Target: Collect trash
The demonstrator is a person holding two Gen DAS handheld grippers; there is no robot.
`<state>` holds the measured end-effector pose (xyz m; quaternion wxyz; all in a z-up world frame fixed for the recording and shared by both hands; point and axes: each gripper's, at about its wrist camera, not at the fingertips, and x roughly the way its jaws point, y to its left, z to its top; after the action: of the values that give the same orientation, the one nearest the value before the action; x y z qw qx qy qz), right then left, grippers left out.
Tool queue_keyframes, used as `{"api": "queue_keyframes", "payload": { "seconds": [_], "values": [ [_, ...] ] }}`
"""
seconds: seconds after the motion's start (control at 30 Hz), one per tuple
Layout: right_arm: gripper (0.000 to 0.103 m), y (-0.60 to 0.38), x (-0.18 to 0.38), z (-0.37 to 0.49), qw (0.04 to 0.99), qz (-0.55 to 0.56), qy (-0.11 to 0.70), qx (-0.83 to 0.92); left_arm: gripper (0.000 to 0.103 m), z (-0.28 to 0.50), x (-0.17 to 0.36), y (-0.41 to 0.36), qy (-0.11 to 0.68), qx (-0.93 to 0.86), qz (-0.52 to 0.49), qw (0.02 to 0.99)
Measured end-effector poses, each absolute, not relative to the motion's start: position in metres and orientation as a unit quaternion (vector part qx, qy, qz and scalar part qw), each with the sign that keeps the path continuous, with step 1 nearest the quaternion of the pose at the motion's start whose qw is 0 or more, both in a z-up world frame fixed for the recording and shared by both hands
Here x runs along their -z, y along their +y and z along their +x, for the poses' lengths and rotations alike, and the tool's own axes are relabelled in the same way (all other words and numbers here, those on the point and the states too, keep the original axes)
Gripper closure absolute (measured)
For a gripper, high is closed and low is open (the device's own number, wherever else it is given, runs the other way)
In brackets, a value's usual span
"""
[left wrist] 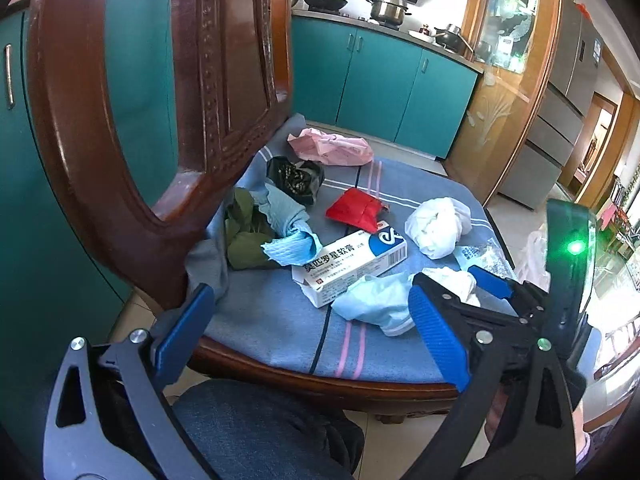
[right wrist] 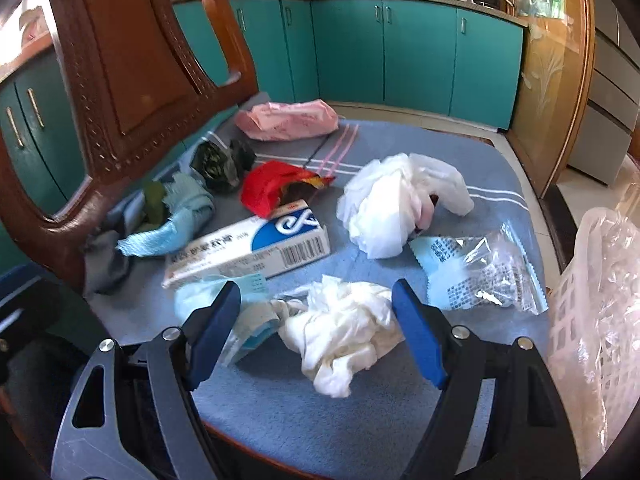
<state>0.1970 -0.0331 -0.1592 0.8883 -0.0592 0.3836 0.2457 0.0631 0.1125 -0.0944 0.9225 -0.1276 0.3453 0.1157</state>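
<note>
The crumpled white tissue (right wrist: 344, 332) lies on the near part of the chair cushion (right wrist: 360, 420), between the spread blue pads of the right tool (right wrist: 318, 320); the pads stand clear of it on both sides, gripping nothing. Just left of it lies a pale blue face mask (right wrist: 212, 300), partly under the left pad, and behind that a long white-and-blue cardboard box (right wrist: 256, 248). To the right sits a clear, crinkled plastic wrapper (right wrist: 480, 272) with a serrated edge; farther back, a puffy white plastic bag (right wrist: 396, 204), a red foil packet (right wrist: 276, 188), a dark bag (right wrist: 220, 164), a blue ribbed cloth (right wrist: 176, 216) and a pink bag (right wrist: 288, 120). The striped blue-grey cushion has open fabric along its near edge. A carved wooden chair back (right wrist: 132, 80) walls in the left side. A white lattice basket (right wrist: 592, 320) lined with clear film stands at the right edge. The left tool (left wrist: 312, 328) hovers off the cushion's near corner, jaws wide, empty.
</note>
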Motion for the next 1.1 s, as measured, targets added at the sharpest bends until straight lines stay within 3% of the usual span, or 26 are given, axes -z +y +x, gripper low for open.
{"api": "queue_keyframes", "payload": {
  "seconds": [0.23,0.37,0.5,1.1],
  "values": [
    [0.029,-0.037,0.168,0.201,0.895,-0.083,0.382,-0.214,0.006,0.064,0.097,0.109,0.350,-0.114,-0.124,0.922],
    [0.054,-0.043,0.170,0.203,0.900,-0.091,0.378,-0.199,0.006,0.063,0.096,0.109,0.349,-0.115,-0.124,0.922],
    [0.064,-0.053,0.167,0.205,0.901,-0.073,0.379,-0.199,0.006,0.063,0.095,0.107,0.349,-0.112,-0.121,0.922],
    [0.065,-0.114,0.146,0.182,0.906,-0.020,0.381,-0.180,0.006,0.070,0.106,0.096,0.371,-0.098,-0.119,0.916]
  ]
}}
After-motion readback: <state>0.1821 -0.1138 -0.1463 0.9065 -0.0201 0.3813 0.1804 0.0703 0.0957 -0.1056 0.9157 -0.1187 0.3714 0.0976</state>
